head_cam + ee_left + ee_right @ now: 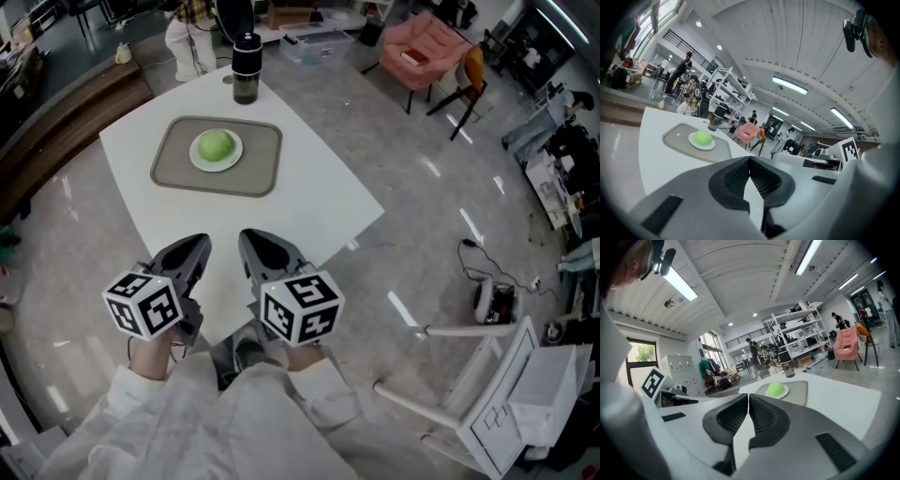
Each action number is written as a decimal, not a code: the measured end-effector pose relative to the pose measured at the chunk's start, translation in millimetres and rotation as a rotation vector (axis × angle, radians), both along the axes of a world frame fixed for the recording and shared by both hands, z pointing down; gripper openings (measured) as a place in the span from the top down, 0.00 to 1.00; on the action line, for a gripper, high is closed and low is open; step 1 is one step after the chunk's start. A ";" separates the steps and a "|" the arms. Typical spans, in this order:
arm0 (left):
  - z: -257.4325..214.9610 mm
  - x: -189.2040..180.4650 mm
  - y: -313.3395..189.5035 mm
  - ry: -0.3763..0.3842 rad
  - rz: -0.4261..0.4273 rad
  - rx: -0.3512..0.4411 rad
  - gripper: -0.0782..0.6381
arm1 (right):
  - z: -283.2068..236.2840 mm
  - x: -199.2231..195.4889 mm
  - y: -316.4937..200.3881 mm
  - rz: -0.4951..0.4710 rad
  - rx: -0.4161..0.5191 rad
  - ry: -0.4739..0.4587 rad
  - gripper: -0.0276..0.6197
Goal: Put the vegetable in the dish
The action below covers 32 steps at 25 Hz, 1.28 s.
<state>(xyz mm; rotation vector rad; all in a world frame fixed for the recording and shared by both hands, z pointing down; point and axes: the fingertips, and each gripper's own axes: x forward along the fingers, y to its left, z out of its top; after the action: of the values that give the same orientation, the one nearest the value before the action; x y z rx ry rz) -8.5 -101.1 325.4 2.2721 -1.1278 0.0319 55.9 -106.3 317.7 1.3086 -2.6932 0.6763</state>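
A round green vegetable (pixel 216 145) lies on a small white dish (pixel 198 159), which sits on a grey tray (pixel 173 173) on the white table (pixel 309 211). Both grippers hover side by side over the table's near corner, well short of the tray. My left gripper (pixel 199 246) is shut with nothing between its pads. My right gripper (pixel 249 240) is shut and empty too. In the left gripper view, the vegetable (pixel 702 137) lies far ahead of the jaws (pixel 750 161). The right gripper view shows the vegetable (pixel 776 389) beyond its closed jaws (pixel 748 399).
A dark bottle (pixel 246 67) stands at the table's far corner behind the tray. A pink armchair (pixel 422 47) and an orange chair (pixel 473 75) stand on the floor to the far right. White furniture (pixel 497 394) and cables lie at the lower right.
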 end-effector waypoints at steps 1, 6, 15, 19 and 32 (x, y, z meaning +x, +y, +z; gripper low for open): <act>0.6 1.9 6.6 0.000 -0.001 -0.002 0.88 | 0.4 2.3 6.3 -0.005 0.000 0.001 0.93; -1.7 13.0 34.3 0.013 0.043 0.009 0.88 | 3.0 6.5 28.7 -0.020 -0.008 -0.027 0.93; -6.9 21.7 55.9 0.031 0.125 0.021 0.88 | 1.8 -0.5 46.2 -0.031 0.007 -0.043 0.93; -5.1 17.9 58.2 0.037 0.141 0.011 0.88 | 3.4 -5.5 50.8 -0.020 0.004 -0.025 0.93; -0.2 16.0 62.6 -0.021 0.210 0.007 0.88 | 10.9 -16.3 54.9 0.017 -0.005 0.060 0.93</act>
<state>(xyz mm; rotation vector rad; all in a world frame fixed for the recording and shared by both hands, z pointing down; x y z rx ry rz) 7.5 -38.5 325.2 2.3921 -0.8966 0.1360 39.6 -51.4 328.5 1.3294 -2.6345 0.6351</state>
